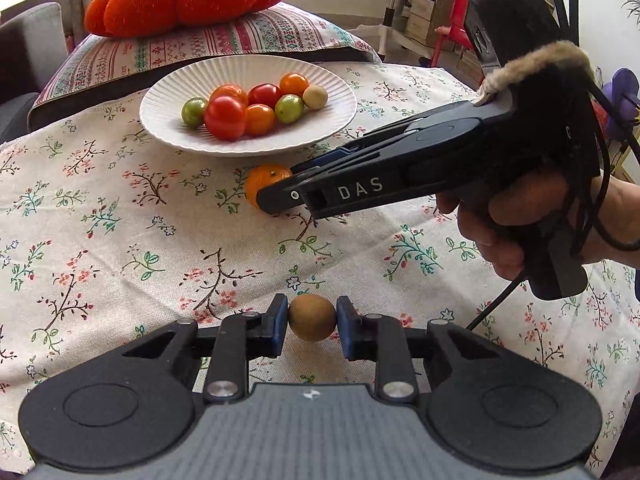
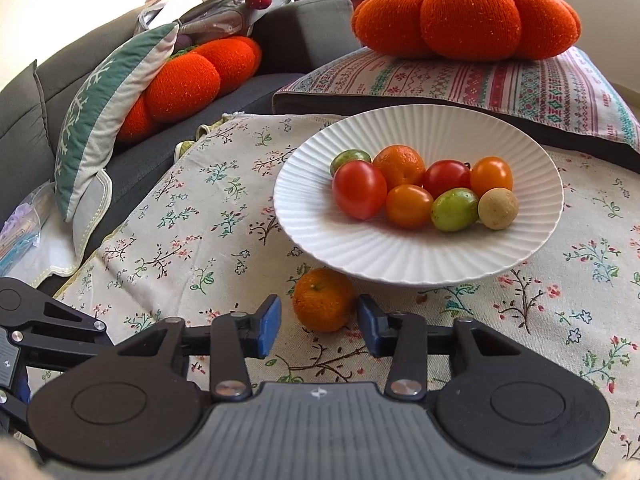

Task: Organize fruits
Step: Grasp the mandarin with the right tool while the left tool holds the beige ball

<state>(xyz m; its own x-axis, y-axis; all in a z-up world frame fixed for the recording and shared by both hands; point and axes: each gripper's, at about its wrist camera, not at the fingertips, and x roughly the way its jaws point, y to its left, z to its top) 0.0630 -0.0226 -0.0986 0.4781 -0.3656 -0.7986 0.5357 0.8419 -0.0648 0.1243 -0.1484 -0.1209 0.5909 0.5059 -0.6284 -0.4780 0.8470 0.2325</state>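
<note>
Two fruits are in play, one per tool. My left gripper (image 1: 312, 320) is clamped on a small round brown fruit (image 1: 312, 318), pinched at its widest point by both blue pads and held clear above the floral tablecloth (image 1: 120, 240). The contact patches are tiny on a hard-looking ball, so any tilt or jolt could squirt it out, and it would likely roll towards the cloth's near edge.

My right gripper (image 2: 318, 320) stands narrow around a mandarin (image 2: 324, 300) but does not grip it. The right-hand pad is at the peel, while a gap shows between the left-hand pad and the fruit. If I close off-centre like this, I judge that one pad will push first and the mandarin will roll sideways across the cloth or skid under the plate's overhang.

That is the second hazard. The mandarin lies on the cloth just beside the near rim of the white ribbed plate (image 2: 400, 268), which sits towards the cloth's far edge. A lift straight up could knock the rim from below and tip the cherry tomatoes (image 2: 360, 194) piled loosely inside. I would draw the fruit back towards me before raising it.

Squeezing hard to compensate could bruise the soft peel.
</note>
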